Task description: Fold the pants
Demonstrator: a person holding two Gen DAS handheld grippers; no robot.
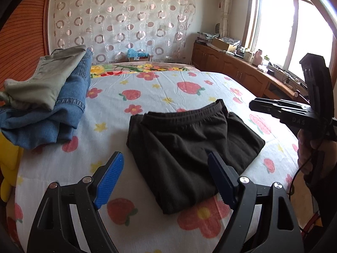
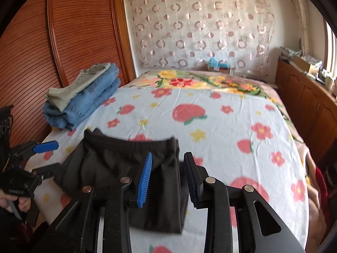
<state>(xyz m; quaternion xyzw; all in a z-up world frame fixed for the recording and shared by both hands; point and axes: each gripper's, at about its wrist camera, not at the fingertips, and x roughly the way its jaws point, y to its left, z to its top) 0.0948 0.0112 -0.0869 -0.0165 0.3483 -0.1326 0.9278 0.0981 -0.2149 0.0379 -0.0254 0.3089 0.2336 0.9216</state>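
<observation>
Pants: black pair (image 1: 189,147), folded into a compact bundle, lying on the bed with the elastic waistband turned toward the far wall.
Bed: strawberry-and-flower sheet (image 1: 168,88) spread flat; a brighter floral blanket (image 2: 200,82) shows at the far end.
Left tongs (image 1: 166,181): jaws standing wide, blue ribbed pads apart, the near edge of the pants between them but neither pad pressing the cloth.
Right tongs (image 2: 168,179): jaws parted to a narrow gap, hovering over the right side of the pants; nothing gripped between the pads.
Right tongs seen from the left camera: black frame at the right edge, a hand (image 1: 309,151) on the grip, fingertips cut off by the picture's rim.
Left tongs seen from the right camera: one blue pad (image 2: 46,147) pokes in at the left; the other pad is lost against the dark cloth.
Stack: folded jeans (image 1: 63,109) with a grey-green garment (image 1: 48,80) on top, well apart from the pants, at the bed's left side by the slatted wooden door (image 2: 63,42).
Hard to make out: the pants' lower folds are hidden under the right tongs' frame; clutter on the cabinet (image 1: 231,63) under the window is too small to tell.
Yellow object (image 1: 8,168): cut off at the left edge, unidentifiable.
</observation>
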